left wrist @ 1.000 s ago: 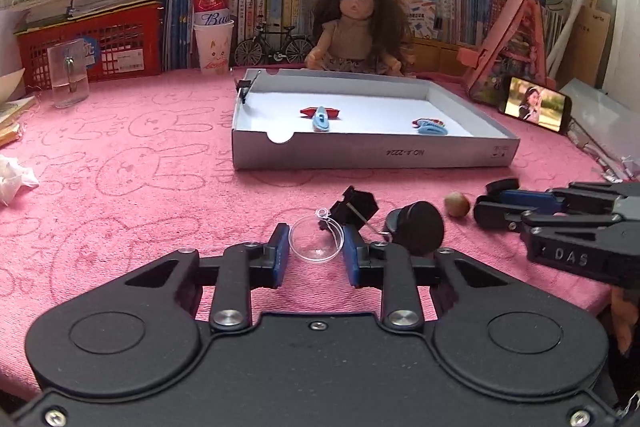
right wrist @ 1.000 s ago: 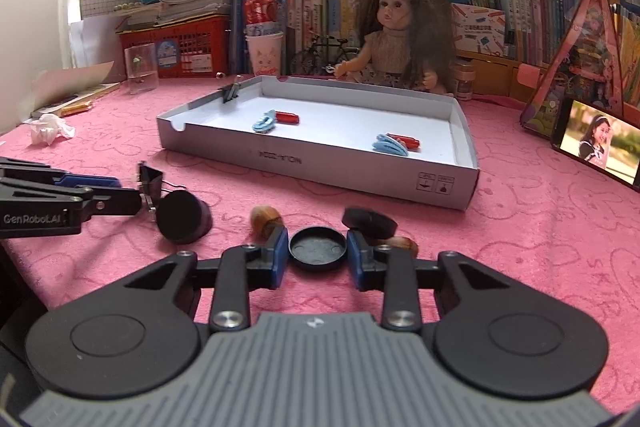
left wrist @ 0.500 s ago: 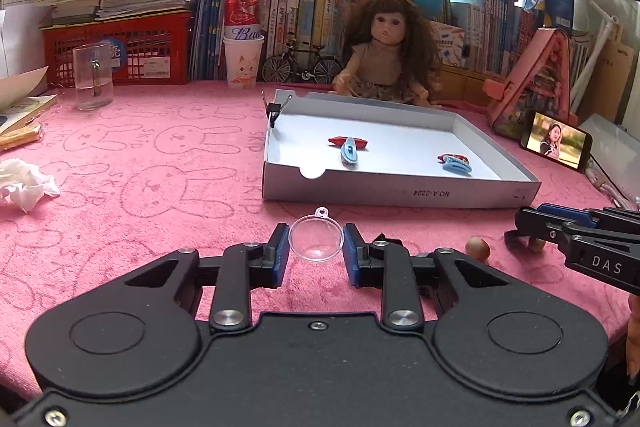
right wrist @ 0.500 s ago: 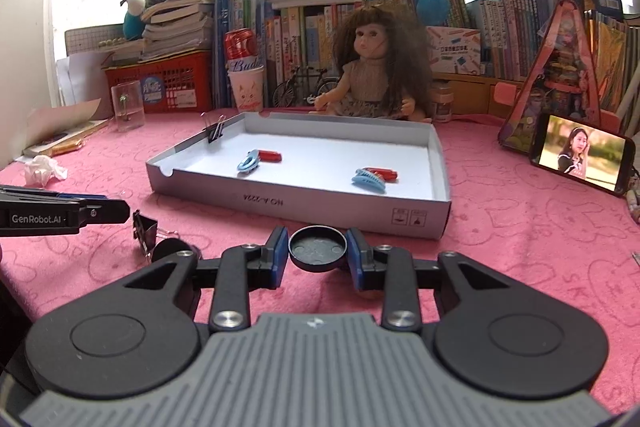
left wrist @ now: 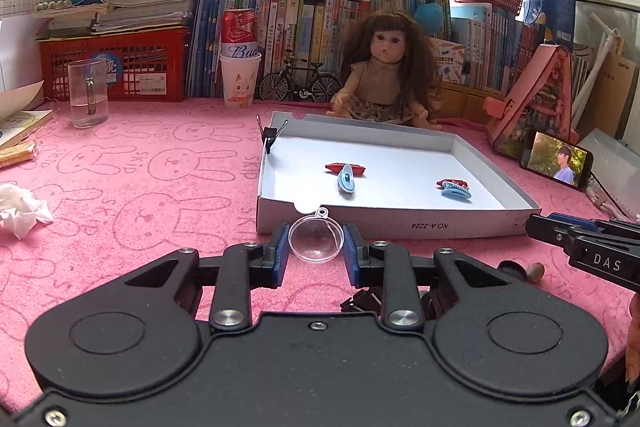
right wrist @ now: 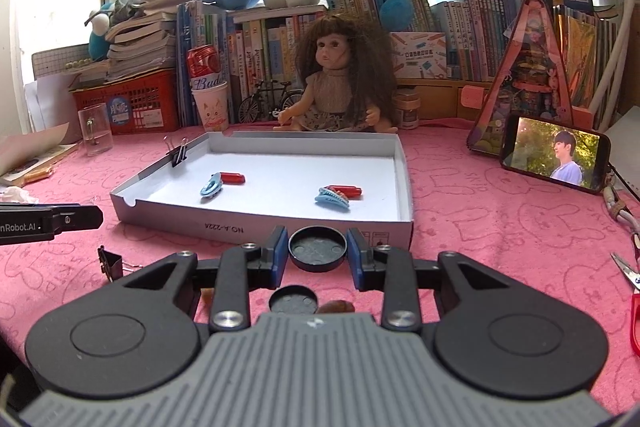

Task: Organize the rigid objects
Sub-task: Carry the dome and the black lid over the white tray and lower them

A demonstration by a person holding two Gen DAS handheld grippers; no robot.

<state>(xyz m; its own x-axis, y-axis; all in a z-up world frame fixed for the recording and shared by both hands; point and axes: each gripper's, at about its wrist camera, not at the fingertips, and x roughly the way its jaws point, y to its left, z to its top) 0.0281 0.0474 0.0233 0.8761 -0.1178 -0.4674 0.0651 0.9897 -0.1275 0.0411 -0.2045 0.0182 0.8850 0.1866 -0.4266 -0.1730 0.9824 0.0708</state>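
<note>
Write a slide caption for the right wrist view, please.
Right hand-held gripper holds a black cap before the white tray.

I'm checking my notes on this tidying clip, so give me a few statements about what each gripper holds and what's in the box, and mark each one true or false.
1. The left gripper holds a clear plastic half-sphere. True.
2. The right gripper is empty. False: it is shut on a round black cap.
3. The white cardboard box holds two blue hair clips, each beside a small red piece. True.
4. The binder clip on the box rim is clipped to the edge nearest the doll. False: it sits on the side wall, toward the glass mug.
5. The phone lies inside the box. False: it stands propped on the pink cloth, outside the box.
</note>
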